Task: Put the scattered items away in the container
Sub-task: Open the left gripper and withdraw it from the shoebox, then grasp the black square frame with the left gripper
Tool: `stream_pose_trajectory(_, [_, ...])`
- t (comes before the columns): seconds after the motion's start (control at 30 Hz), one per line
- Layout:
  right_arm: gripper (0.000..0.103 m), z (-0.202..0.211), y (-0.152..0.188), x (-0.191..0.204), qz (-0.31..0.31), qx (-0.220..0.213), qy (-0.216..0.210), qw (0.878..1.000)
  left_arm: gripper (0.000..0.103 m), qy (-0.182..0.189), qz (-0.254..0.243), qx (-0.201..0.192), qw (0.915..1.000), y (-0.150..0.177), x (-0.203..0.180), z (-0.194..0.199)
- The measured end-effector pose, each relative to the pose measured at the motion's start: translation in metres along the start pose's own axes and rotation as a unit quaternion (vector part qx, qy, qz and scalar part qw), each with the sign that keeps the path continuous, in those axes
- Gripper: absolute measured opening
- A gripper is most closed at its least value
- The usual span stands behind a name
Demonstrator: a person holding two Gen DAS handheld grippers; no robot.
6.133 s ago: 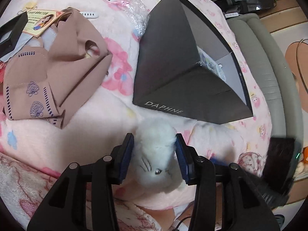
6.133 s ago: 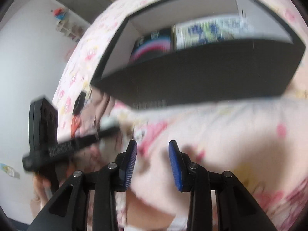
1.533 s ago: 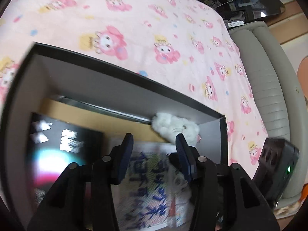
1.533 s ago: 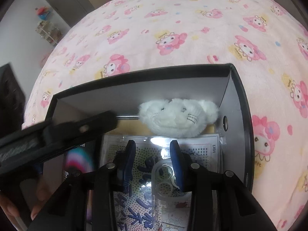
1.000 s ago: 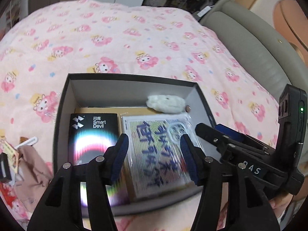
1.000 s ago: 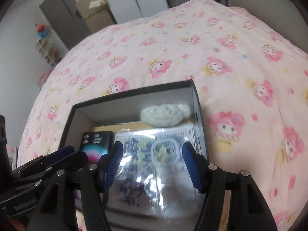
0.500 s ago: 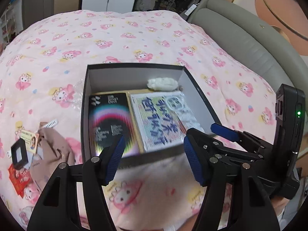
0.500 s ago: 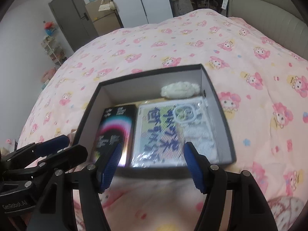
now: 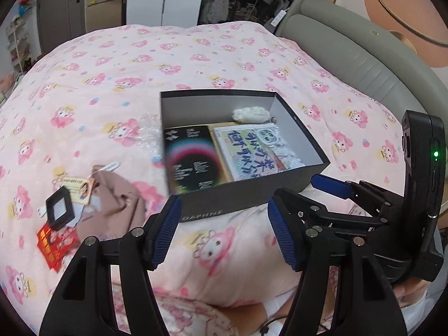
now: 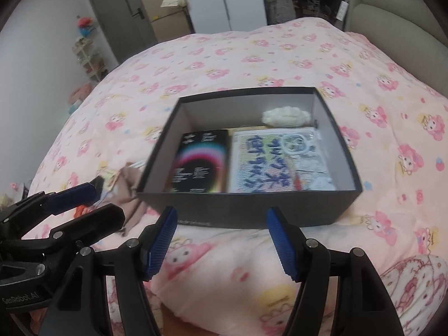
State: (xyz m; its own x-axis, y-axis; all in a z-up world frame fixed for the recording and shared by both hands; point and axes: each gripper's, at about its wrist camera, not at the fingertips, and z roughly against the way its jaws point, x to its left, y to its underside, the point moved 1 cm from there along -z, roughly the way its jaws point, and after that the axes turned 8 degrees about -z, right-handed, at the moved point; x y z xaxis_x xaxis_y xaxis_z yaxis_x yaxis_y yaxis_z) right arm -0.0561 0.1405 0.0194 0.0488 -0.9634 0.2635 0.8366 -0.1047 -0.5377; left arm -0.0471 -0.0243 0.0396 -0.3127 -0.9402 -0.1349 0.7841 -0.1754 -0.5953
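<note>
while both hand-held grippers (image 9: pixel 222 233) (image 10: pixel 221 245) gape empty, black box (image 10: pixel 246 210) long axis left-right, open side up

Right tongs (image 10: pixel 221 235) held above the pink cartoon-print bed quilt (image 10: pixel 252 56), blue-padded jaws spread wide, nothing between them. Ahead: open dark grey cardboard box (image 10: pixel 252 210). Contents: white fluffy plush toy (image 10: pixel 285 117) at far wall, black packet with rainbow arc (image 10: pixel 200 161) left, blue-lettered printed packet (image 10: pixel 268 162) right. Left tongs (image 10: pixel 81 204) at lower left, beside crumpled tan cloth (image 10: pixel 131 184).
</note>
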Motion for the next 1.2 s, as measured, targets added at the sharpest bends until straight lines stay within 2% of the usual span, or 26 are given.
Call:
stream_pose_trajectory(0.17, [0.064,-0.002,0.006,0.03,0.03,0.004,0.003,1.0,0.065,-0.011,0.025,-0.001,0.9996,0.015,0.026,0.014])
stream_pose_trajectory(0.37, [0.064,-0.016,0.017,0.076,0.065,0.024,-0.014,0.997,0.065,-0.008,0.072,-0.005,0.9974,0.043,0.074,0.029])
stream_pose_trajectory(0.67, [0.064,-0.065,0.049,0.141,0.122,0.101,-0.051,0.986,0.065,-0.031,0.132,0.013,0.9906,0.096,0.137,0.033])
stream_pose_trajectory(0.87, [0.064,-0.089,0.064,0.179,0.149,0.137,-0.068,0.977,0.065,-0.031,0.17,0.012,0.9849,0.123,0.173,0.036])
stream_pose_trajectory(1.07, [0.064,-0.108,0.072,0.202,0.175,0.165,-0.076,0.968,0.065,-0.027,0.203,0.015,0.9788,0.138,0.2,0.03])
stream_pose_trajectory(1.2, [0.064,-0.118,0.071,0.205,0.182,0.171,-0.068,0.966,0.065,-0.017,0.234,0.014,0.9721,0.147,0.219,0.024])
